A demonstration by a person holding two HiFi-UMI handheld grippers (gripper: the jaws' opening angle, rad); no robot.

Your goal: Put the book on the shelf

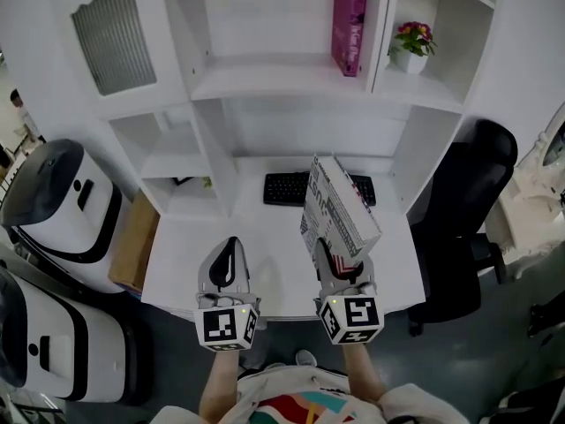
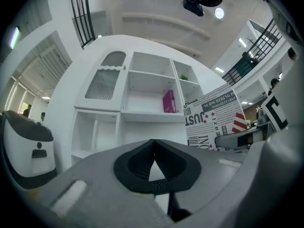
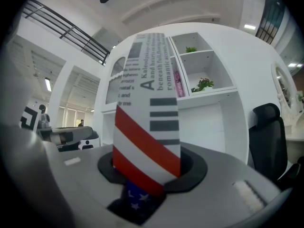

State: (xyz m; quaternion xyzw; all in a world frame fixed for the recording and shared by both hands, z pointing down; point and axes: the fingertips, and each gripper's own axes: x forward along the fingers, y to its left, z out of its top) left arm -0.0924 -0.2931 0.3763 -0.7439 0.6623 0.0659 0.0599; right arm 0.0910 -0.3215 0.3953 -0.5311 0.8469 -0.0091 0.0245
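The book [image 1: 335,206], white with newspaper print and red stripes, stands tilted above the desk, with my right gripper [image 1: 340,261] shut on its lower end. In the right gripper view the book [image 3: 149,94] rises straight out of the jaws and hides part of the shelf unit. My left gripper [image 1: 229,253] hovers beside it to the left, shut with nothing in it; in the left gripper view its pads [image 2: 142,160] meet at the tips. The left gripper view shows the book [image 2: 213,118] at the right. The white shelf unit [image 1: 265,78] stands behind the desk, and a pink book [image 1: 349,26] is upright on its upper shelf.
A potted plant [image 1: 413,42] sits in the right shelf compartment. A black keyboard [image 1: 287,186] lies on the white desk [image 1: 265,263] under the shelves. A black chair [image 1: 468,201] stands at the right, white machines [image 1: 62,201] and a cardboard box [image 1: 132,241] at the left.
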